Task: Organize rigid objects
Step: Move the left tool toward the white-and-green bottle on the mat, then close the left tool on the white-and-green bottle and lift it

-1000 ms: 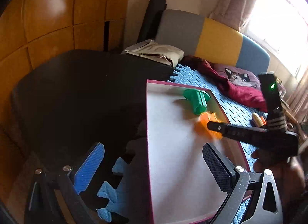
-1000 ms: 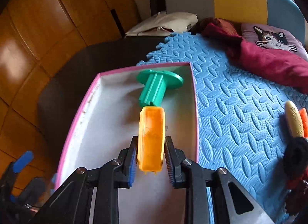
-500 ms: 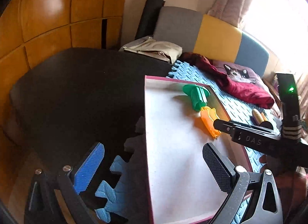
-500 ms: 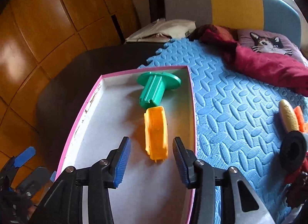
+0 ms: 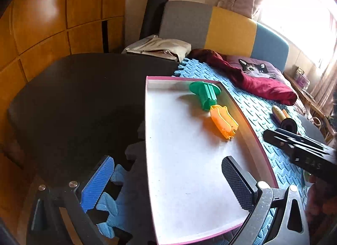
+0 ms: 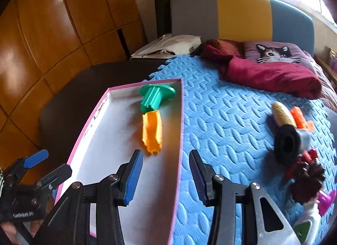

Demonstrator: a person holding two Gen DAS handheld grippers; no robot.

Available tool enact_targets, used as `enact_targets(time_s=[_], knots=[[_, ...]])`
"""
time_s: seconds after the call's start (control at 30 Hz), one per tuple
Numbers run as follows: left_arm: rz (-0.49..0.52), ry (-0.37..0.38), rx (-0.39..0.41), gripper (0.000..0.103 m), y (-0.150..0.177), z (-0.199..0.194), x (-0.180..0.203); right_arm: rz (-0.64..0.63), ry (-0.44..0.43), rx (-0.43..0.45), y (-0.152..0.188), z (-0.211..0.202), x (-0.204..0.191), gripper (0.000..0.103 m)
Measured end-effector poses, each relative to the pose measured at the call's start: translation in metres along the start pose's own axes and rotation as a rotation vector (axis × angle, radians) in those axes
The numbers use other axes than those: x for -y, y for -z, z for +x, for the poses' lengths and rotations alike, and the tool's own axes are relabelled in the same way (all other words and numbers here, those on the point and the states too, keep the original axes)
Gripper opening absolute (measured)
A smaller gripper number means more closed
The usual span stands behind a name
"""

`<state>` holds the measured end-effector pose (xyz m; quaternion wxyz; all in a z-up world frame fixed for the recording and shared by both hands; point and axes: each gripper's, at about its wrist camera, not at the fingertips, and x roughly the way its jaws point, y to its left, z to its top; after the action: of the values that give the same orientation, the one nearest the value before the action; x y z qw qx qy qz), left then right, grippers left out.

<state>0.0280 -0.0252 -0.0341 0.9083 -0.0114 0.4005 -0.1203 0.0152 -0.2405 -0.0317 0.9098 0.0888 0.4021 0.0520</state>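
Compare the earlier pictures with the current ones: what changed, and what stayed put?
The right tongs let go of the orange plastic piece, opened, and drew back out of the pink-rimmed white box. The piece now lies below the green plastic spool. Spool, box and open left tongs stayed.

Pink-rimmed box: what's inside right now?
Inside the pink-rimmed box: a green flanged piece at the far end and an orange piece lying just below it, ends close. The rest of the floor looks bare; the near corner is hidden behind the right gripper.
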Motion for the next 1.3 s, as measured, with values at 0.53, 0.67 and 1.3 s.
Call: enact_targets(time_s=[0.53,0.67,1.3], knots=[[0.039,0.106,-0.047,0.101,-0.006,0.003,0.026,0.196,0.197,0.163,0.015,-0.097,0.112,0.046],[0.090,0.155,-0.055,0.101,-0.009,0.002,0.046,0.331,0.262,0.215,0.025,-0.122,0.159,0.047],[0.400,0.572,-0.253,0.094,-0.016,0.030,0.225,0.629,0.271,0.293,0.075,-0.143,0.233,0.048]])
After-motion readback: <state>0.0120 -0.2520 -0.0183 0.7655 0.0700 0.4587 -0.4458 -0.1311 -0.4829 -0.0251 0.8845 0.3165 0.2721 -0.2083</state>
